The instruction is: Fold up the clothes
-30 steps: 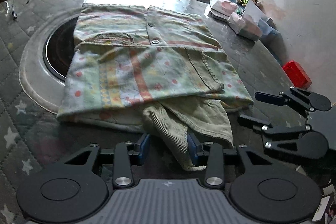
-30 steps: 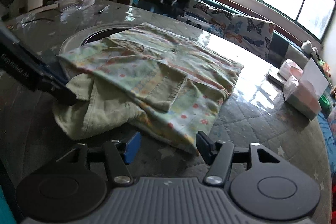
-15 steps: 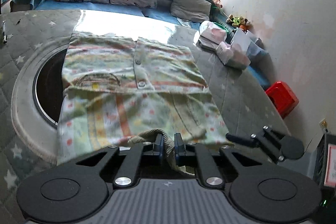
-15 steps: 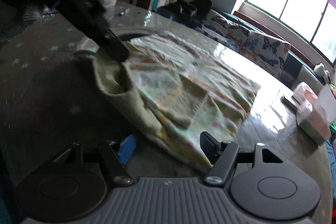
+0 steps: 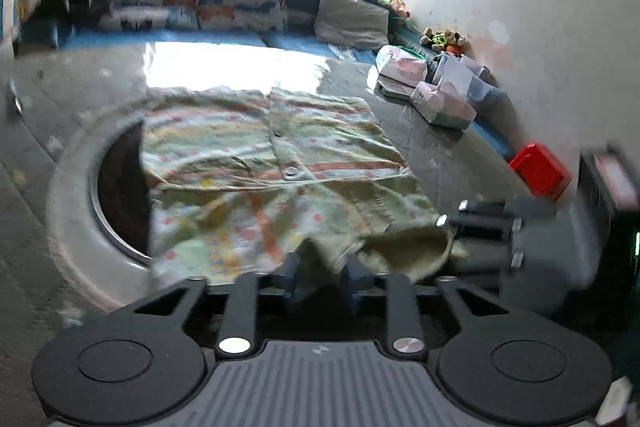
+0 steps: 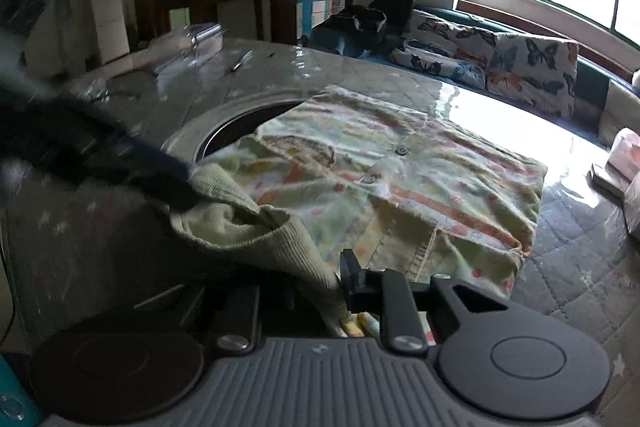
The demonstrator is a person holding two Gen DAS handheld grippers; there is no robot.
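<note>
Corduroy hem (image 6: 256, 227) of the printed shirt (image 5: 272, 155), lying part-folded on the table (image 5: 80, 83), is lifted — left gripper (image 5: 320, 277) and right gripper (image 6: 316, 287) each pinched onto it. Step in hand: final fold. Next move, by judgement — carry the hem forward evenly.

A round table (image 5: 436, 155) with a glossy quilted star-patterned cover carries everything. Straight ahead of the left tool, a patterned shirt (image 5: 280, 163) lies spread flat, partly covering a dark circular inset (image 5: 120, 187) ringed by a pale rim, which sits ahead and to the left. Far ahead to the right, near the table's edge, sit pink tissue packs (image 5: 436, 99). From the right tool, a pen (image 6: 242, 61) and clear plastic items (image 6: 192, 41) lie far ahead to the left.
</note>
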